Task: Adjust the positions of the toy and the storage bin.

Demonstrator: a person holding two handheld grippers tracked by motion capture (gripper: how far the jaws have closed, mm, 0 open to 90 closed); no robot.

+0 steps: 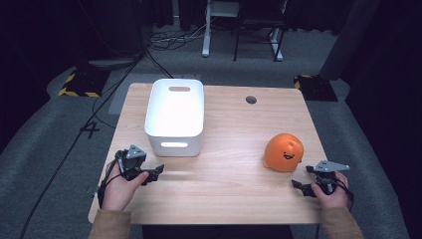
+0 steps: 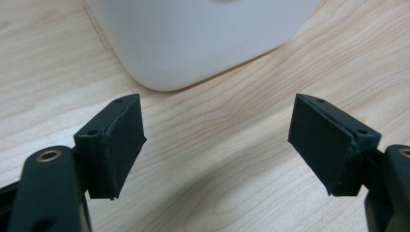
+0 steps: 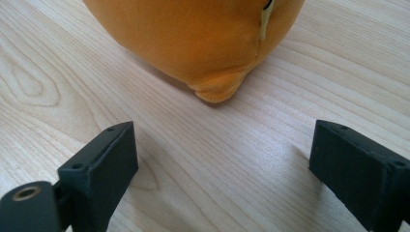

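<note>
I see tan sleeves at both wrists. Each hand carries black two-jaw tongs, the left tongs and the right tongs, each topped by a grey three-cornered plate and trailing a thin black cable. Up close, the left tongs and right tongs show flat matte-black pads, small screw holes and brass-ringed pivots.

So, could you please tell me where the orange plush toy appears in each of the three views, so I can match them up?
High view: the orange plush toy sits at right of the wooden table, just ahead of the right gripper.
Right gripper view: it spans the top centre, beyond the open jaws.
Left gripper view: not in it; the white bin is there.
Shared landmark: the table's light wood grain.
</note>
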